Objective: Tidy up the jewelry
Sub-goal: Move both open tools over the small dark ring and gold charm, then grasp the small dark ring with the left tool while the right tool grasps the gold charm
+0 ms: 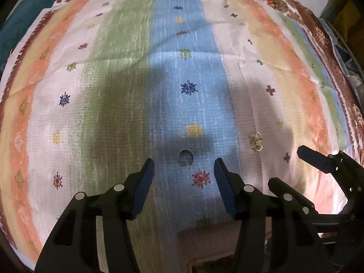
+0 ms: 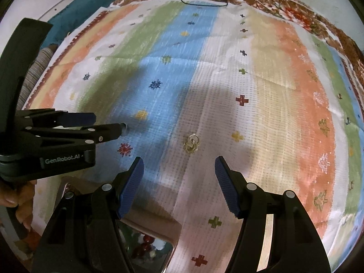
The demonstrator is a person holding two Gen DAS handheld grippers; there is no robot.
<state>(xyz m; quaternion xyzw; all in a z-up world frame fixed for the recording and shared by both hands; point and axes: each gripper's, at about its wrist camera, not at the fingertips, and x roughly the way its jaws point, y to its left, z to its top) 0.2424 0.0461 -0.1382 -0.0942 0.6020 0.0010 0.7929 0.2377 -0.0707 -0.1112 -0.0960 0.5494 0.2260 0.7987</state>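
A small round ring (image 1: 185, 158) lies on the blue stripe of the striped cloth (image 1: 127, 72), just beyond and between the tips of my left gripper (image 1: 184, 166), whose jaws stand open and apart from it. A small silver cluster of earrings (image 2: 191, 144) rests on the white stripe, a little ahead of my right gripper (image 2: 179, 161), which is open with nothing between its fingers. The same cluster (image 1: 256, 142) shows to the right in the left wrist view, near the right gripper (image 1: 289, 168). My left gripper (image 2: 109, 121) reaches in from the left in the right wrist view.
An open pink jewelry box (image 2: 173, 223) with red beads (image 2: 146, 242) inside sits at the near edge under my grippers. A black cord (image 2: 204, 2) lies at the cloth's far edge. Teal fabric (image 1: 29, 11) is bunched at the far left. A hand (image 2: 13, 195) holds the left gripper.
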